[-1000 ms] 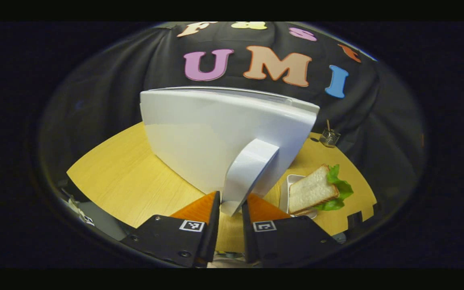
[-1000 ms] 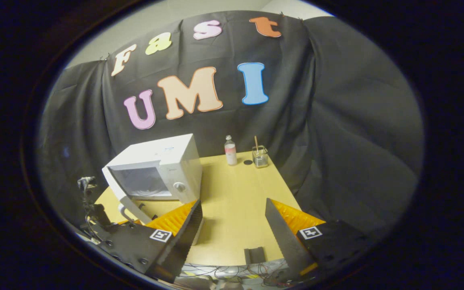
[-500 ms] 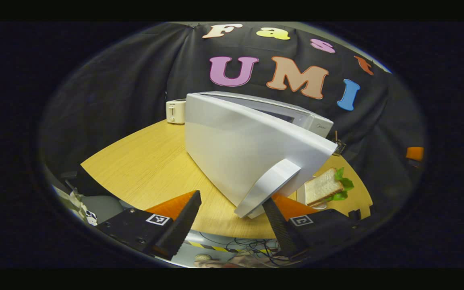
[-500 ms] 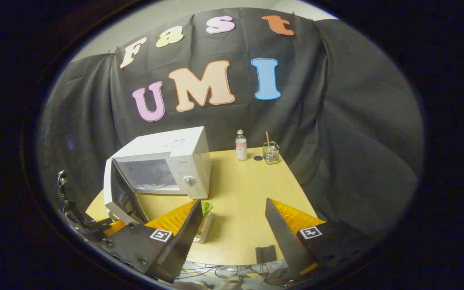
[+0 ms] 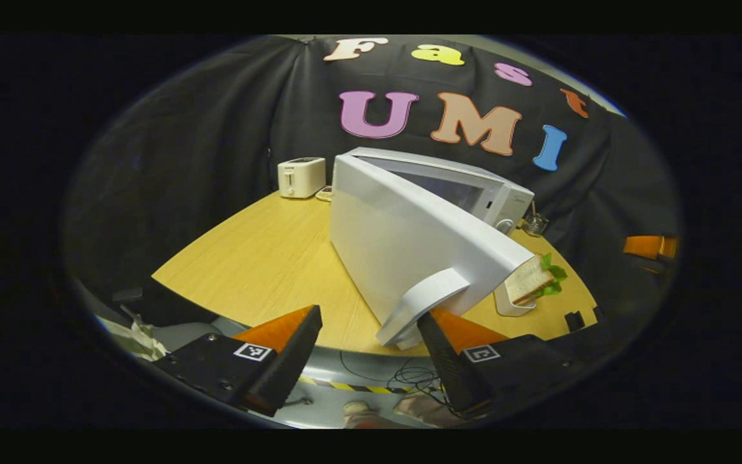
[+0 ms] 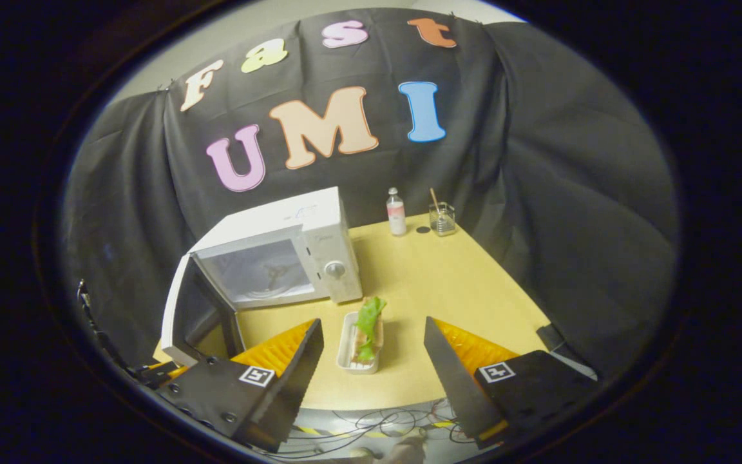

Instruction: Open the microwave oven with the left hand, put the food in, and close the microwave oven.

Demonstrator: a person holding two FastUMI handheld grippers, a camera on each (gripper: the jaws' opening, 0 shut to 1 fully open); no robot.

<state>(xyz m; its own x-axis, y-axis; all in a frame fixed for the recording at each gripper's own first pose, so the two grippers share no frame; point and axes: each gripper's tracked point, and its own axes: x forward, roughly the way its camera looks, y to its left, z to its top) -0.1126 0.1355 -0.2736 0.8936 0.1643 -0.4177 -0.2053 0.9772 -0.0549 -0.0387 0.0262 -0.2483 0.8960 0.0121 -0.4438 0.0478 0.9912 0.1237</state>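
Left gripper (image 5: pixel 368 341): fingers spread wide, gripping nothing, held low at the near edge of the counter (image 5: pixel 261 258) and pointed slightly up at the microwave door (image 5: pixel 403 251). The door handle (image 5: pixel 419 306) sits between the fingers, closer to the right finger; can't tell if that finger touches it.

Right gripper (image 6: pixel 374 351): fingers also wide, nothing between the pads, held higher over the counter's near edge (image 6: pixel 435 283) and tilted down at the scene.

Microwave (image 6: pixel 294 254): ahead and left of the right gripper's fingers, door swung open toward the camera, hinged on the far-left side. The cavity (image 6: pixel 261 274) is visible, with a turntable on the floor of it and no food on it.

Food: a sandwich (image 6: pixel 368 325) with lettuce sticking out, standing on edge in a small white tray (image 6: pixel 351 351). The tray is on the counter just ahead of the gap between the right gripper's fingers, nearer the left finger, in front of the microwave's control panel. In the left gripper view the same sandwich (image 5: pixel 529 280) peeks out past the door's right edge, beyond the right finger.

Other stuff: toaster (image 5: pixel 301 176) far ahead of the left finger; bottle (image 6: pixel 396 212) and a glass jar (image 6: pixel 442 218) with a stick in it at the counter's back edge. Cables hang below the counter's front edge.
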